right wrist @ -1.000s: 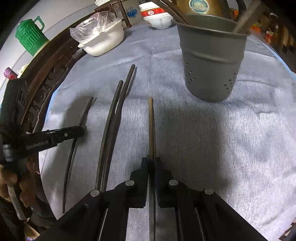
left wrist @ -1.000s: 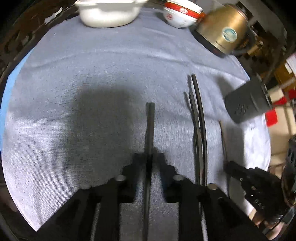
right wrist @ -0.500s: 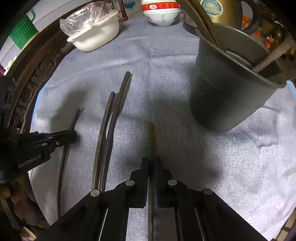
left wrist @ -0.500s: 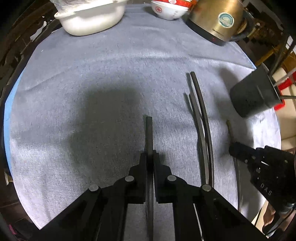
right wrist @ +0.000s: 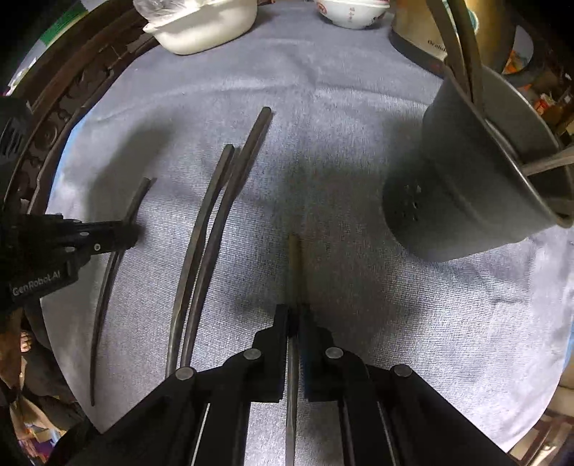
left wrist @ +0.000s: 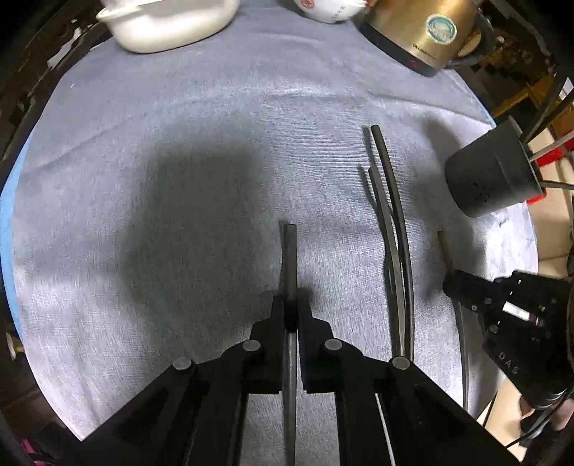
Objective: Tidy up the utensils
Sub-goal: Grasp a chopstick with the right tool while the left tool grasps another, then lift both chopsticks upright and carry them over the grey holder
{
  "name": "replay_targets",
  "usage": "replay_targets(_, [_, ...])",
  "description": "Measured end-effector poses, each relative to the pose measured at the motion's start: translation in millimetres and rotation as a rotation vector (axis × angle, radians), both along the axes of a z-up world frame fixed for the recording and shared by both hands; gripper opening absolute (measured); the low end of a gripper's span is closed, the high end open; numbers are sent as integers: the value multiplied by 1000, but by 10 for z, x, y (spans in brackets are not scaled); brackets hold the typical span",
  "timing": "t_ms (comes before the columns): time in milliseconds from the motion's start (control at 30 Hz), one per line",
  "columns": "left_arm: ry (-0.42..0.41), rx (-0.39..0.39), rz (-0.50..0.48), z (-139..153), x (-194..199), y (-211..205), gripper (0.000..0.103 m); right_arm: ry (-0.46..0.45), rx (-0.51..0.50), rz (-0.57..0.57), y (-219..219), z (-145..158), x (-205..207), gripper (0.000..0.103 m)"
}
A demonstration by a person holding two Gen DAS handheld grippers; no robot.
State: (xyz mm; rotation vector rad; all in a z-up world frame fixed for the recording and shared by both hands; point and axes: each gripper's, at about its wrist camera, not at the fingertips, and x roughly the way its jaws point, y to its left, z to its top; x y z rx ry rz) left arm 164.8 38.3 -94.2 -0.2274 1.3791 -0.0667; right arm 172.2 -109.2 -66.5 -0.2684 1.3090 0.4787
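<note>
My left gripper (left wrist: 290,312) is shut on a dark chopstick (left wrist: 290,258) that points away over the grey cloth. In the right wrist view the same gripper (right wrist: 132,233) shows at the left, clamped on that chopstick (right wrist: 138,197). My right gripper (right wrist: 295,319) is shut on a brownish chopstick (right wrist: 295,265); in the left wrist view it is the gripper (left wrist: 452,283) at the right edge. Between the two grippers a pair of dark chopsticks (right wrist: 215,229) (left wrist: 391,222) lies side by side. A grey perforated utensil holder (right wrist: 466,186) (left wrist: 491,179) with several sticks in it stands just right of the right gripper.
A grey cloth (left wrist: 179,143) covers the round table. At its far edge stand a white dish (left wrist: 172,21), a red-and-white bowl (left wrist: 330,9) and a gold kettle (left wrist: 423,32). A dark carved wooden rim (right wrist: 53,125) runs along the left.
The left jaws have closed onto the dark chopstick. The right gripper, holding the brownish chopstick, has moved toward the holder, which now looms larger at the right.
</note>
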Motion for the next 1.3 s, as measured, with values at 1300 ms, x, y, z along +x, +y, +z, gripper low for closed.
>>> replay_targets(1300, [-1018,153,292,1411,-1716,112,7,-942,395,-222,-793,1238,-1440,6])
